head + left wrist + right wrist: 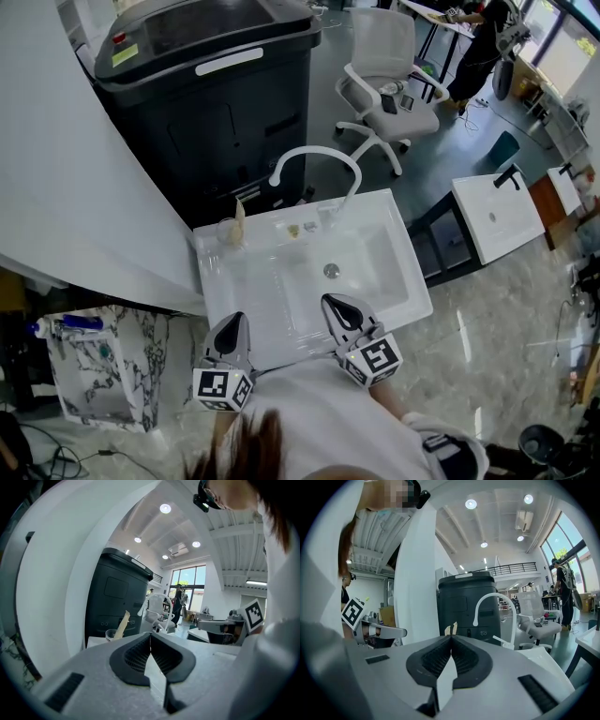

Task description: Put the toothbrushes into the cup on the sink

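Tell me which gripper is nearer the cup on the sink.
Left. Left gripper: near sink rim, straight across from the cup. Right gripper: same rim, farther right.

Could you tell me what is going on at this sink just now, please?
A person stands at the white sink with a gripper in each hand. The left gripper and the right gripper both hang over the sink's near edge, jaws together with nothing between them. The clear cup at the back left corner already holds the beige toothbrushes; the right gripper view shows two tips. The putting-away looks done.
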Demonstrator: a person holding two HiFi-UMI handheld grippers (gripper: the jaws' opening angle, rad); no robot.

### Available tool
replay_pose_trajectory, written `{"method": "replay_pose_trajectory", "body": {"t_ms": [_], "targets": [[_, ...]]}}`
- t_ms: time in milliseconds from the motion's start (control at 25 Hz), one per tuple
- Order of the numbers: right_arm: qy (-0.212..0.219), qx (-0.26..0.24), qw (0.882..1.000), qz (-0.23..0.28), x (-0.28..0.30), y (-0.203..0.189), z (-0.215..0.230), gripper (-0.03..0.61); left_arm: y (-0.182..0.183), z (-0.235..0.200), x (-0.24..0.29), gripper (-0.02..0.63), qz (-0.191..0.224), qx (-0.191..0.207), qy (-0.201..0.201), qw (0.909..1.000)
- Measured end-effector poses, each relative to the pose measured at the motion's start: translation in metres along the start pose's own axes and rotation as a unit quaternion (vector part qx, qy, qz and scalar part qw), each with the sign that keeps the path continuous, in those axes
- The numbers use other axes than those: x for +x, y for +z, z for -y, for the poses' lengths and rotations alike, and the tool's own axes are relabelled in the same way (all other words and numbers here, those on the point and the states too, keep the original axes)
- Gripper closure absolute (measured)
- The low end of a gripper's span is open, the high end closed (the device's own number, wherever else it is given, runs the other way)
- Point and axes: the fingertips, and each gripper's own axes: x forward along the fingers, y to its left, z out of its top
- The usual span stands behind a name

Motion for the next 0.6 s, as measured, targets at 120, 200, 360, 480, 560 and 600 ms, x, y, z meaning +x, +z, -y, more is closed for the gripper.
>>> {"method": "replay_pose_trajectory", "body": {"t_ms": [120, 200, 360, 480, 560, 600], "targets": [[0.000, -0.001, 1.000, -0.001, 0.0014, -0.0008, -0.0003, 0.566, -0.0003, -0.0047, -0.0012, 0.598, 0.000, 0.000, 0.005, 1.0000], [0.000, -0.001, 1.000, -0.002, 0.0028, -0.0014, -0.0005, 0.566, -0.0009, -0.0071, -0.0014, 0.598, 0.001, -0.002, 0.008, 1.0000], [0.002, -0.002, 1.000, -0.003, 0.0039, -0.0013, -0.0010, 0.565, -0.0019, -0.0078, -0.0019, 0.598, 0.001, -0.004, 0.010, 0.9999], [0.003, -0.003, 1.000, -0.001, 0.0044, 0.0002, -0.0013, 0.566, -0.0006, -0.0079, -0.0016, 0.598, 0.002, -0.003, 0.011, 0.9999], [0.002, -0.005, 1.000, 0.002, 0.0062, 0.0022, 0.0008, 0.566, 0.0028, -0.0089, 0.0010, 0.598, 0.007, 0.001, 0.011, 0.9999], [0.002, -0.006, 1.000, 0.004, 0.0074, 0.0035, 0.0021, 0.566, 0.0050, -0.0095, 0.0027, 0.598, 0.010, 0.004, 0.011, 0.9999]]}}
